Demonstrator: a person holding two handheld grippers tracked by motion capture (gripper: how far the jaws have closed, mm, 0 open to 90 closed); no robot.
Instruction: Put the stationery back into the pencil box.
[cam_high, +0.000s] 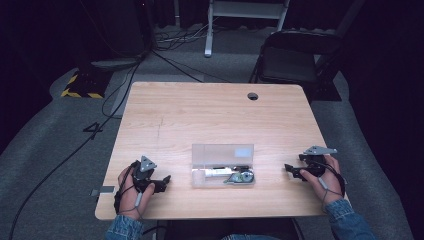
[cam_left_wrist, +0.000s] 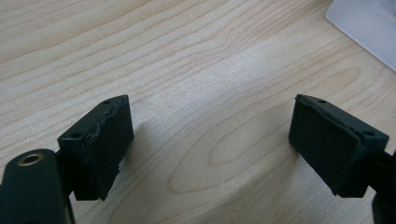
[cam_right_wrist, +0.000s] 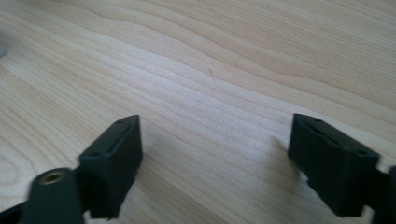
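Observation:
A clear plastic box (cam_high: 223, 165) lies near the front middle of the wooden table (cam_high: 215, 115), its lid raised at the back; inside are a white tube-like item and some small dark and metal parts. My left gripper (cam_high: 166, 181) rests on the table left of the box, open, pointing toward it. My right gripper (cam_high: 288, 169) sits right of the box, open, pointing at it. In the left gripper view my left gripper (cam_left_wrist: 210, 140) has bare wood between its pads, with a corner of the box (cam_left_wrist: 369, 23) at the top right. My right gripper (cam_right_wrist: 215, 163) likewise holds nothing.
A round cable hole (cam_high: 253, 96) sits near the table's far edge. A dark folding chair (cam_high: 295, 57) stands beyond the far right corner. Cables run over the grey floor at the left, past a yellow-black striped block (cam_high: 80, 87).

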